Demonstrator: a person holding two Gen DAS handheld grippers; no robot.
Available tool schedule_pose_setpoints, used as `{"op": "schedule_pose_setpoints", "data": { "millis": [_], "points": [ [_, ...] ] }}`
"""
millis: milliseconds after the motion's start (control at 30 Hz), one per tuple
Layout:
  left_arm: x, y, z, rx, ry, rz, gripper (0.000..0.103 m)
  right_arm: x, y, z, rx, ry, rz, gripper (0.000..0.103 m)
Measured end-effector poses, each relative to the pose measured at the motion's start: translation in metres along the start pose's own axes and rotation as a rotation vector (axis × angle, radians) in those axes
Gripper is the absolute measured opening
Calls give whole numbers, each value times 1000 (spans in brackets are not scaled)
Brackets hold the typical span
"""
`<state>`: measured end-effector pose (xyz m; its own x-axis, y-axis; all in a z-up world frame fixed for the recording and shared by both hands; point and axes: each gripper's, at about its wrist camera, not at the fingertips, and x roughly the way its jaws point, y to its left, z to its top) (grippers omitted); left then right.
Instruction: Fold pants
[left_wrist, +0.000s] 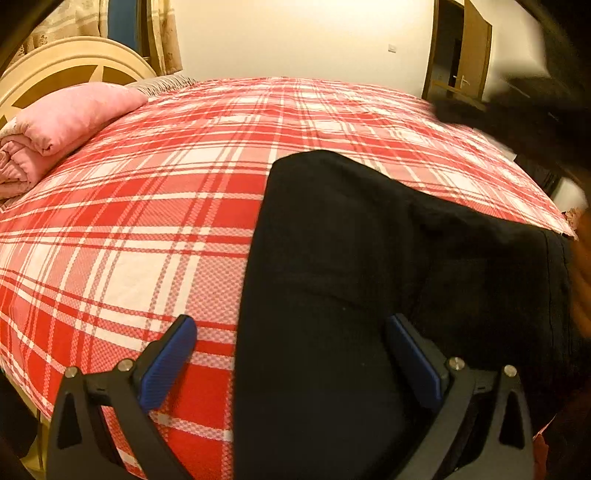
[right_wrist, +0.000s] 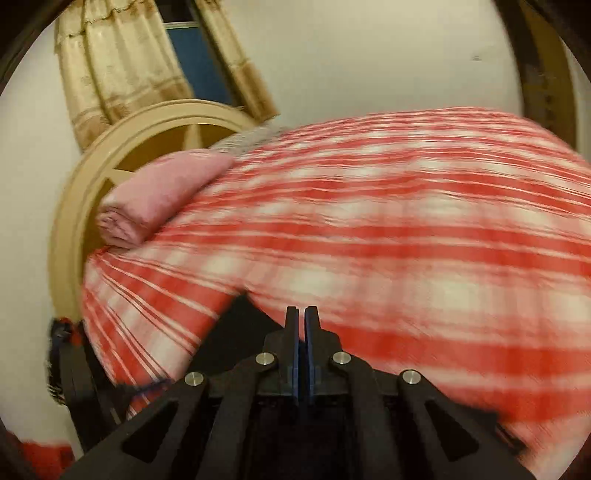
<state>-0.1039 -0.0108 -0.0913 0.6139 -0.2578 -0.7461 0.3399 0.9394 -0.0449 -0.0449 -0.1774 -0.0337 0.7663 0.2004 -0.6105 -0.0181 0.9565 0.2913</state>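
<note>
left wrist: left gripper spread over pants

A home bedroom — a bed in red plaid, pink quilt, curtains, a door.

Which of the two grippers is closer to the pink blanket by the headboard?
Probably the left. The left gripper hangs open over the black pants, with the pink blanket off to its left. The right gripper, shut, sees the blanket across the bed; blur makes this uncertain.
</note>
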Motion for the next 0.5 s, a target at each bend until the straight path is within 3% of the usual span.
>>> {"op": "schedule_pose_setpoints", "data": {
  "millis": [100,133,233,367,500],
  "points": [
    [0,0,1,-6,6,2,103,-29,-23,-41,-32,5,-209,4],
    [0,1,3,-8,9,4,103,-32,-31,-50,-14,2,-239,4],
    [2,0,5,-12,16,8,103,-28,-55,-66,81,9,-215,4],
    [6,1,10,-12,26,22,103,-9,-50,-62,-5,5,-310,0],
    [8,-3,13,7,29,43,103,-2,-55,-57,-43,1,-330,0]
  ]
}}
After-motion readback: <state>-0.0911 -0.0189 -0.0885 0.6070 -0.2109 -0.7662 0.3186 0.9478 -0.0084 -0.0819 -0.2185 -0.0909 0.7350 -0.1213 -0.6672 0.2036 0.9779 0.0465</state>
